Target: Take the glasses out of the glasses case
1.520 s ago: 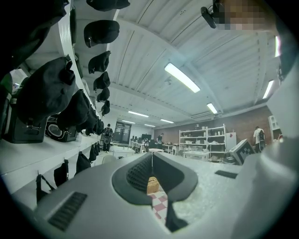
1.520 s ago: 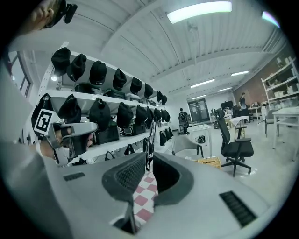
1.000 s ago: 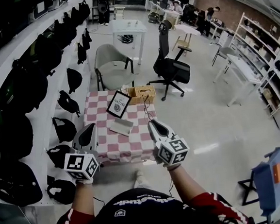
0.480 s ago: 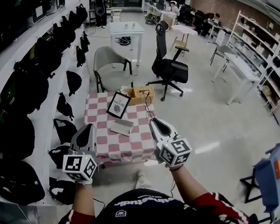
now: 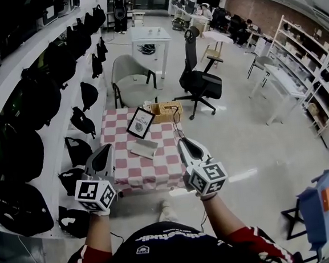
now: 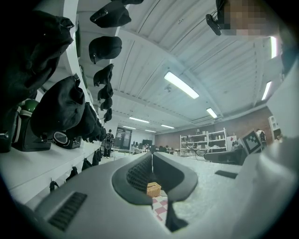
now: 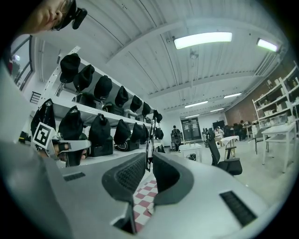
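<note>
**A:** From the left, what's where?

**B:** The left gripper hovers by the table's near left corner. Its jaws are clenched together on nothing. The glasses case lies mid-table, between the two grippers and apart from both. It looks closed, and no glasses show. The right gripper hovers by the near right side, its jaws a thin slit apart and empty.

**A:** What could go wrong?

**B:** The case looks light and lies loose, I'd say. One gripper prying at the lid alone could shove it off the table. Jaws this narrow wouldn't fit round it either.

**A:** And the views?

**B:** Only the head view shows the case. The left gripper view catches the basket and some checked tablecloth. The right gripper view shows tablecloth and bags on shelves.
</note>
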A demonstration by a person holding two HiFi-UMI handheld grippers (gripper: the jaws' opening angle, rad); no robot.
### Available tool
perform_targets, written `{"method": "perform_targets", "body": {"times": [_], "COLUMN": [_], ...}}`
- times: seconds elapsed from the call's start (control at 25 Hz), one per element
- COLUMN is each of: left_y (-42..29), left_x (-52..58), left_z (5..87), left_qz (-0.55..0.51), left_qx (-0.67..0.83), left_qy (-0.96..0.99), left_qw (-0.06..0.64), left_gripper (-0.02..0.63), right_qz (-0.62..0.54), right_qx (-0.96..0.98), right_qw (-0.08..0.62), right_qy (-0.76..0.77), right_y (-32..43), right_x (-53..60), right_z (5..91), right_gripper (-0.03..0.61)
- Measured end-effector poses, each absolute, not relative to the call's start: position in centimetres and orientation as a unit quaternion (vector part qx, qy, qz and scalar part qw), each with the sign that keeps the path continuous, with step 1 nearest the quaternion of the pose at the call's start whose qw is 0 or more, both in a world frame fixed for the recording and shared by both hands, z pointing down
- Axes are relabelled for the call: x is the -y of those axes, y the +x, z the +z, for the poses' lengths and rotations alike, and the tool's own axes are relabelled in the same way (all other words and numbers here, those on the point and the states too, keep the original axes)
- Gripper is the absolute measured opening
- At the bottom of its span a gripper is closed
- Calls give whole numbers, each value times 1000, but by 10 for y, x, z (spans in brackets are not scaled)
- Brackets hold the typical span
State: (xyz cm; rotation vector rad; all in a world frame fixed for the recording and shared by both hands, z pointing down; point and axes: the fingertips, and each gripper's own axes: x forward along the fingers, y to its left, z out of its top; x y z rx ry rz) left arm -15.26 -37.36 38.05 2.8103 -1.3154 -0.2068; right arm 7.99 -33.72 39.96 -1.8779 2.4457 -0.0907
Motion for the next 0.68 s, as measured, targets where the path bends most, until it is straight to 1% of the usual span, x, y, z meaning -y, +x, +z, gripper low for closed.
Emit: {"method": "perform_targets", "body": {"times": [0.68], "left_y": [-158], "left_x": [366], "left_z": [381], "left_qz": [-73], "left_qx": [415], "left_qy": [907], "left_qw": [17], "left_gripper": [11], "right_qz": [-22], "right_qx": [-795], "right_qw": [16], "right_qy": [-606], "right_y": [65], "right_x": [330], "right_z": [396], "right_gripper": [52]}}
